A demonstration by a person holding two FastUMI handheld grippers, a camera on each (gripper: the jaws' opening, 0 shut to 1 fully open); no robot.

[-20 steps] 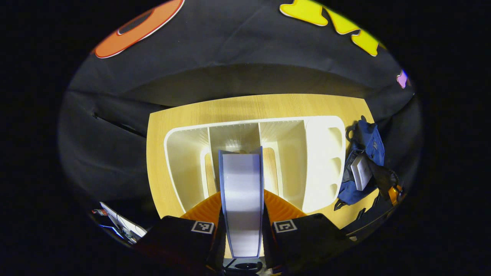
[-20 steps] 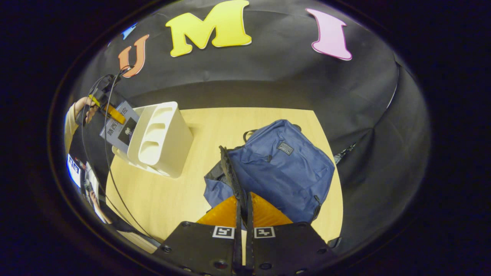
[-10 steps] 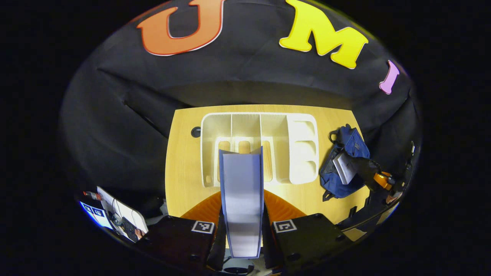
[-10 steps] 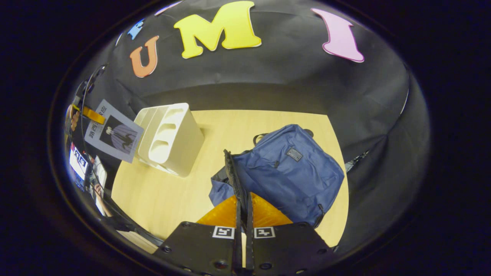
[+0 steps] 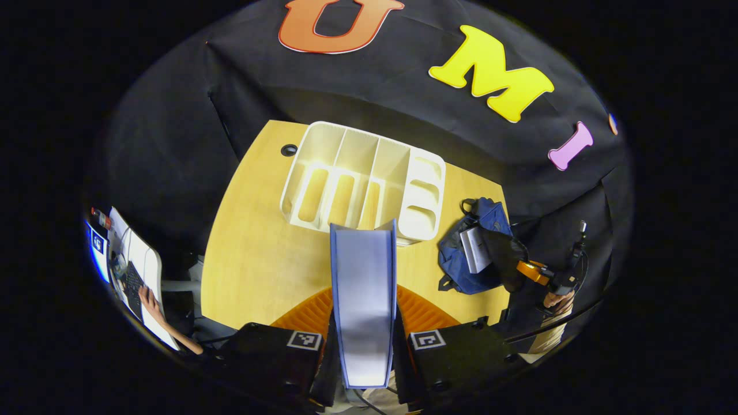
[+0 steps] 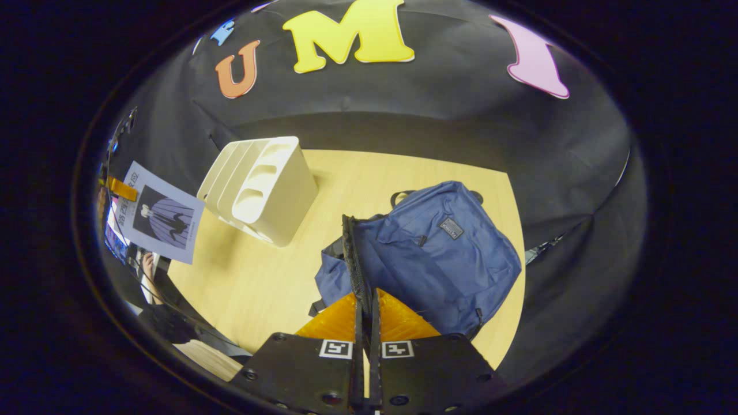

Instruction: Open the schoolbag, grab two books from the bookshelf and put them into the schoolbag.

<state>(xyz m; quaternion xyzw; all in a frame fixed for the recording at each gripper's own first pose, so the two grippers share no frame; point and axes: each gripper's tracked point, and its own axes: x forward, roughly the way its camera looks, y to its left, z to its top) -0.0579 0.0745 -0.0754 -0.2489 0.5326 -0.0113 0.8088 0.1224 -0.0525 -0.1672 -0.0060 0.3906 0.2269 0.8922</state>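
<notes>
Left gripper [image 5: 364, 323] clenched on blue-edged book [image 5: 363, 300], frame centre, above table w/ white bookshelf [image 5: 363, 178] upper centre; right gripper [image 6: 365, 314] pinching open flap of blue schoolbag [image 6: 438, 253], centre-right.

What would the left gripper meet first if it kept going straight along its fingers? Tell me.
Probably the table just in front of the bookshelf, with the held book arriving first; depth is unclear.
</notes>
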